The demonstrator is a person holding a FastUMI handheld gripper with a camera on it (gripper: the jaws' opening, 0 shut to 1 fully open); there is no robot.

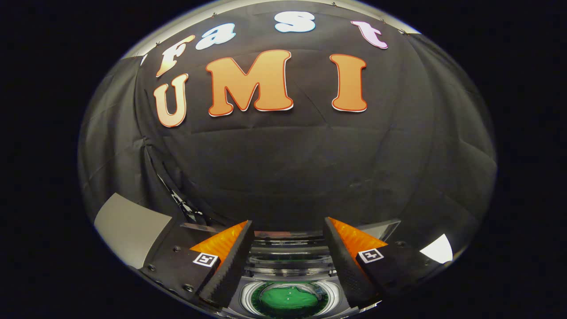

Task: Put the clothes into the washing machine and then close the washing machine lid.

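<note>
Green cloth (288, 299) lies inside the drum (248, 297) of the washer (288, 261), seen from above between our two fingers. We hold the gripper (288, 230) over the machine with its fingers spread apart and nothing between them; neither finger touches the cloth or the washer. We judge the loading step complete as far as this view tells, since the cloth sits within the drum's ring and none of it hangs over the rim. The lid (288, 237) appears to stand raised at the far edge of the washer, just beyond the fingertips, so the closing step is not yet done. We judge the next move calls for reaching the lid's upper edge, catching it with a finger or a light pinch, and drawing it forward and down over the drum.
</note>
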